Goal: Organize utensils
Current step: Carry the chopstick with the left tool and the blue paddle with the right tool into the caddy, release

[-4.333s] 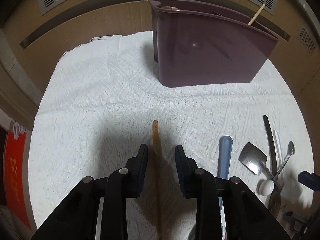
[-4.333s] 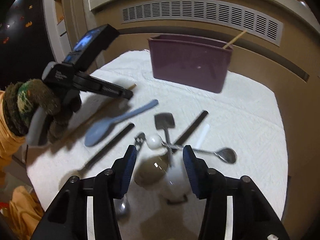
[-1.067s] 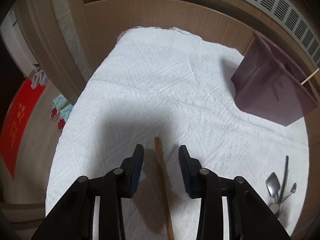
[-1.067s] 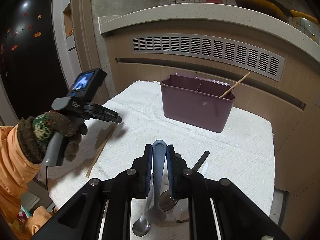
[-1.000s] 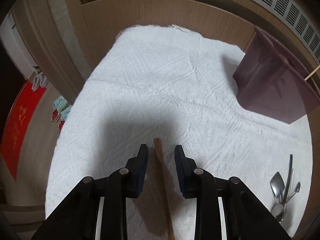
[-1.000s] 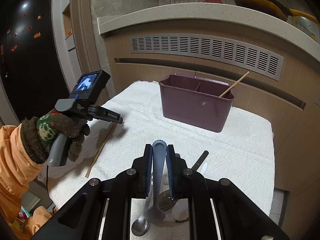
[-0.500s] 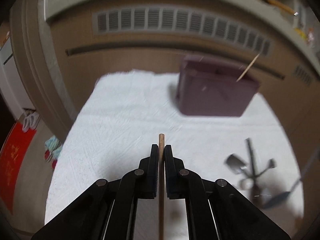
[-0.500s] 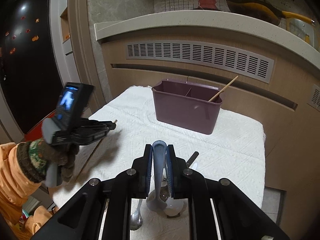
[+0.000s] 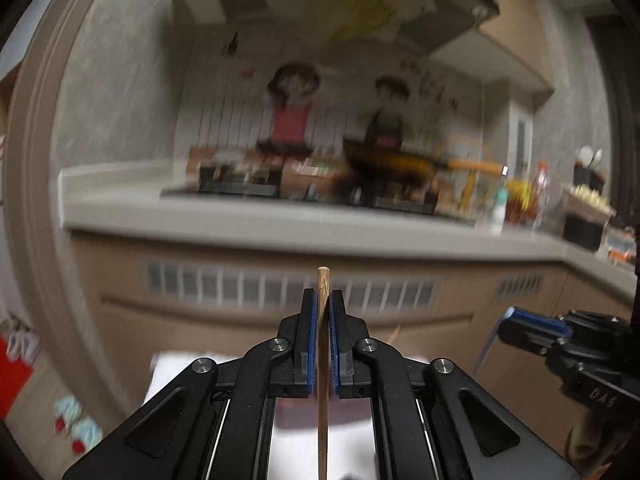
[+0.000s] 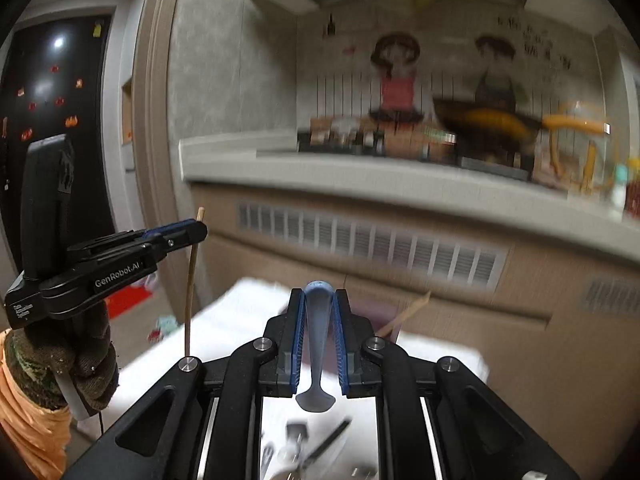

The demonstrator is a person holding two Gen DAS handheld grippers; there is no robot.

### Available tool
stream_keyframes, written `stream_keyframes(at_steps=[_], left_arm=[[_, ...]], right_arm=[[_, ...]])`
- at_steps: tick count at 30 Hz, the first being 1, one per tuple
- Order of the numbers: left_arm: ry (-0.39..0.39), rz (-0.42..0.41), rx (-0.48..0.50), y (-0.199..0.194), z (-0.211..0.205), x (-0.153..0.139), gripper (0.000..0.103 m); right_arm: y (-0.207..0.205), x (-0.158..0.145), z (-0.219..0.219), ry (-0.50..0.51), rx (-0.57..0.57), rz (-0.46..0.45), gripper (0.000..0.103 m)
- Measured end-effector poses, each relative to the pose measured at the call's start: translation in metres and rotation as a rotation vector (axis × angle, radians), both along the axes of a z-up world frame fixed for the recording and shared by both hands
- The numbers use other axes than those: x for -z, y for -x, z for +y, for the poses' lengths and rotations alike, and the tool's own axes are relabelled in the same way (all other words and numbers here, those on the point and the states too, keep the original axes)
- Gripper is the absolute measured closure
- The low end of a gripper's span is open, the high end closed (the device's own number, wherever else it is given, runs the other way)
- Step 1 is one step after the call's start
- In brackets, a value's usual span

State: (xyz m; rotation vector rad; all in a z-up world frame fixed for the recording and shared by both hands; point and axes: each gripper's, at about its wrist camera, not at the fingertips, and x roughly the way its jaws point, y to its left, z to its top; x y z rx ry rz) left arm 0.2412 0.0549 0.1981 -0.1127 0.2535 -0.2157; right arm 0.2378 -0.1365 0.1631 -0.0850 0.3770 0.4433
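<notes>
The left gripper [image 9: 323,304] points nearly level, its blue ribbed pads clamped on a thin round wooden chopstick [image 9: 322,380] that hangs upright through them. The right gripper [image 10: 319,300] is tilted slightly down and pinches the smooth blue plastic spoon [image 10: 317,344] by its handle, bowl hanging low. A knit-gloved hand [image 10: 86,364] carries the left tool (its black body reads "GenRobot.AI"). Beyond, over white textured cloth [image 10: 236,312], the maroon utensil holder [image 10: 378,316] is blurred.
</notes>
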Motion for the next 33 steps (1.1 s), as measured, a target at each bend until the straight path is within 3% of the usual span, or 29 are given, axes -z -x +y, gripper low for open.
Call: stream_keyframes(at_steps=[6,9,13,21,29,33], left_arm=[[0.014,-0.140,-0.007,-0.047,-0.003,-0.043,0.097],[0.015,-0.173,-0.010,-0.074,-0.009,-0.042,0.097],[-0.023,-0.183,-0.006,-0.109,-0.027,-0.022,0.097],[-0.054,-0.056,-0.004,-0.180,-0.046,0.060,0.097],[-0.024,0.249,0.040,-0.219,-0.042,0.157,0.094],[0.001,0.329,0.038,-0.221,-0.034,0.175,0.067]], right_arm=[[-0.041,-0.047,0.003,0.026,0.043,-0.103,0.090],[-0.071,-0.051,0.004,0.026,0.065,-0.109,0.090],[-0.108,-0.032,0.001,0.016,0.080,-0.072,0.090],[-0.176,0.056,0.003,0.041,0.096,0.106,0.090],[-0.202,0.139,0.006,0.030,0.063,0.307,0.090],[-0.205,0.162,0.007,0.038,0.064,0.355,0.086]])
